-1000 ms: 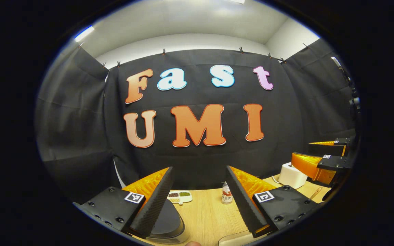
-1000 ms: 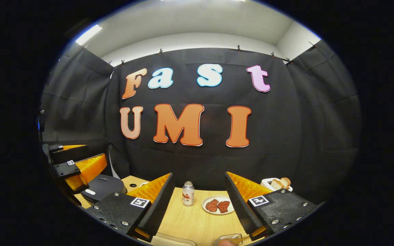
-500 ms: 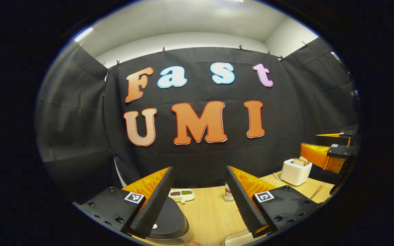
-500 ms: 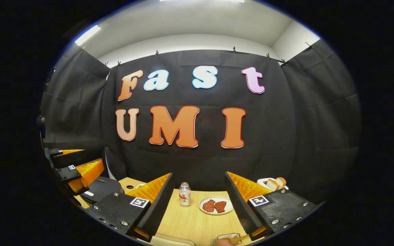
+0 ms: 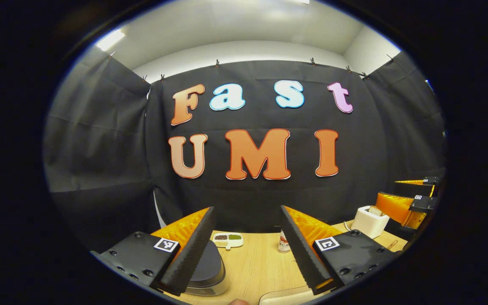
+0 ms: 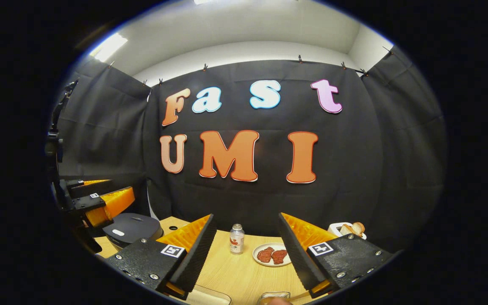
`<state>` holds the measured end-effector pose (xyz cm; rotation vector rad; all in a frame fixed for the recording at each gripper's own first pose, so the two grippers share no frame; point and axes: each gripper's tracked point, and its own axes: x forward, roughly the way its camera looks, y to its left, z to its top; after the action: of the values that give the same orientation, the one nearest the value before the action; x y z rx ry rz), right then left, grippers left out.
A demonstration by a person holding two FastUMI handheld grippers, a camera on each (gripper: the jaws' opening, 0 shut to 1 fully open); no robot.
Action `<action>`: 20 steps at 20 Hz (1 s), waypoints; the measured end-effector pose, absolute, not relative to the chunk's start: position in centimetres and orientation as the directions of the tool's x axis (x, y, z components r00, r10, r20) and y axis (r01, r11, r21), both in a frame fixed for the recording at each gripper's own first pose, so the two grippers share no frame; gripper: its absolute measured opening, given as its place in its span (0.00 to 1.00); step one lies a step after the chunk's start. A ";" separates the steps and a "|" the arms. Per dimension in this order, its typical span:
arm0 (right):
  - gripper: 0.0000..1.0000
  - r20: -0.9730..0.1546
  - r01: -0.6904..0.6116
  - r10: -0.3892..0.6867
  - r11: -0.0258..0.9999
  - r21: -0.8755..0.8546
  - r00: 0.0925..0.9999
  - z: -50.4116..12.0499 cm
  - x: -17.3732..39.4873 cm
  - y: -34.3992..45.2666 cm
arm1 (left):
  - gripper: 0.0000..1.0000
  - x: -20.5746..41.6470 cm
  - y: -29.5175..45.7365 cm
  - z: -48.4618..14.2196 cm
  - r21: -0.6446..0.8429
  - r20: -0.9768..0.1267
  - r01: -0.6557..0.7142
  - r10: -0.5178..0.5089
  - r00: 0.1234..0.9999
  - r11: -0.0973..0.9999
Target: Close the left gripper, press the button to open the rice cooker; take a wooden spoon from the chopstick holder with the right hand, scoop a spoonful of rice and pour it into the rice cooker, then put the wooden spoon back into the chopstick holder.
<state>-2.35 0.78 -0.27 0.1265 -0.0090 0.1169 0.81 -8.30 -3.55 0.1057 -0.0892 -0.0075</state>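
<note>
Rice cooker (image 5: 208, 271) sits lid down on the counter (image 5: 256, 262), low in the left gripper view, partly behind the left tongs (image 5: 244, 254), which gape wide and hold nothing, so the closing step is not yet done.

In the right gripper view, the cooker (image 6: 131, 228) stands left, under those tongs (image 6: 100, 203); the right tongs (image 6: 246, 254) are spread wide and empty.

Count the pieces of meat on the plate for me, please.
2, lying side by side on the white plate in the right gripper view: one piece nearer the bottle, the other nearer the toaster. Nothing appears hidden.
</note>
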 end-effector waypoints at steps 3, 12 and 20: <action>0.91 0.020 -0.136 0.134 0.981 0.137 0.991 -0.5 -2.2 0.8 | 0.97 0.0 -9.3 -3.2 0.115 0.090 -0.012 0.002 0.996 0.993; 0.91 0.042 -0.123 0.119 0.984 0.132 0.992 -0.5 -2.0 0.4 | 1.00 0.3 -10.5 -2.2 0.157 0.128 -0.009 -0.011 0.992 0.988; 0.91 0.026 -0.146 0.144 0.982 0.119 0.989 -1.2 -2.4 1.0 | 1.00 2.8 -12.5 -1.4 0.169 0.104 0.033 -0.051 0.993 0.985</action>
<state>-2.41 0.98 -1.17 0.1215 -0.0172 0.1462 2.77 -12.49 -1.44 0.1675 -0.1083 -0.0428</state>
